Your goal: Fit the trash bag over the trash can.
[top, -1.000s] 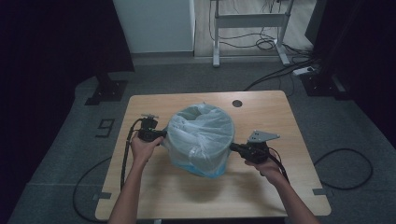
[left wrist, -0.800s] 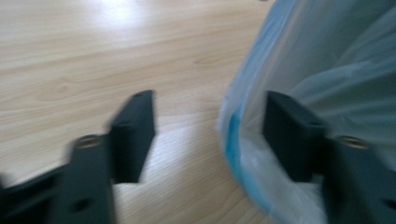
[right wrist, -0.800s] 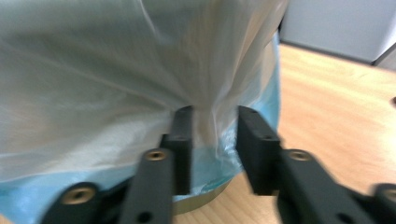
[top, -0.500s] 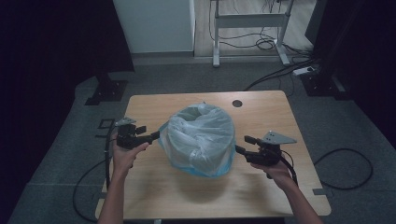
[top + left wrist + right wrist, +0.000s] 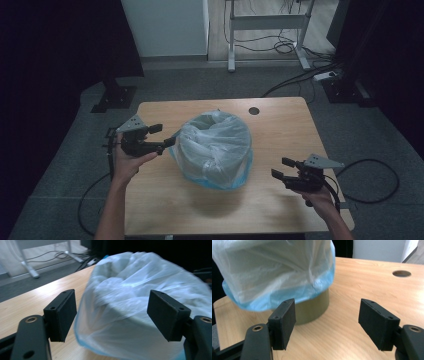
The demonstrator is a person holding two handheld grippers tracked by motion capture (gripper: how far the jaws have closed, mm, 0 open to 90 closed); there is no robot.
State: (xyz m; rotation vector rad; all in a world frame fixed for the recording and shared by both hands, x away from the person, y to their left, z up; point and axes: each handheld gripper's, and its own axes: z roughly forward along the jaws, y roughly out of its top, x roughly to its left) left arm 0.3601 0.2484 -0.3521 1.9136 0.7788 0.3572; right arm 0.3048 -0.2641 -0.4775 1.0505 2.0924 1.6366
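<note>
The bag-lined bin (image 5: 215, 150) is seen on the table (image 5: 280, 125) between the 2 grippers, left (image 5: 162, 136) just beside it, right (image 5: 279, 167) apart, both spread and just opened with nothing held.

The bag (image 5: 216, 146) drapes over the bin (image 5: 313, 308) so fully that, from the high view, the bin's wall and rim are covered; in the right gripper view a short olive band at the base shows below the blue hem. What lies inside cannot be told. In the left gripper view the bag (image 5: 150, 315) is smeared by motion blur, its folds unclear, and its lower right side is cut off by the picture's edge. In the right gripper view its top is cut off. The counter's (image 5: 280, 120) near edge and both forearms run off the bottom of the high view.
</note>
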